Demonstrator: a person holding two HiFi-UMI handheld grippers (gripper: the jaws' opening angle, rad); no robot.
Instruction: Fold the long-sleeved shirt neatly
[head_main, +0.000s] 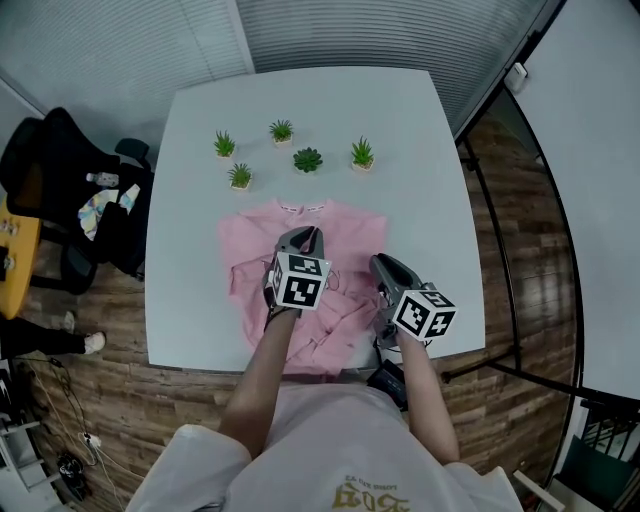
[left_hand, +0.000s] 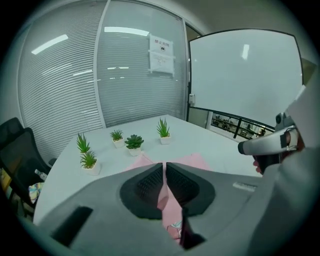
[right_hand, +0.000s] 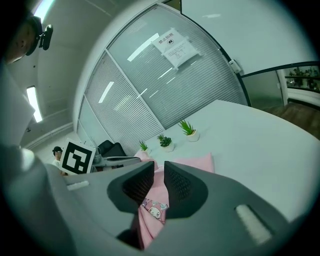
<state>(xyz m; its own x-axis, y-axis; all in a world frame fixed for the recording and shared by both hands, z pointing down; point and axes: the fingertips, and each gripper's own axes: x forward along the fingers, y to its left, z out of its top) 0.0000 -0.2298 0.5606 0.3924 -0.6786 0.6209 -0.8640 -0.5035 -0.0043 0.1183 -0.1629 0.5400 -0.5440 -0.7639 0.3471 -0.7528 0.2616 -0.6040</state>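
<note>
Jaws of left gripper (left_hand: 164, 167) and right gripper (right_hand: 159, 167) each pinch the shirt (head_main: 345, 225).

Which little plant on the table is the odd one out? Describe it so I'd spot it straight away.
On the white table, beyond the pink shirt, sit five small potted plants. The dark green succulent is the middle one, nearest the shirt: a low, flat rosette, while its neighbours are paler, upright, spiky tufts.
</note>
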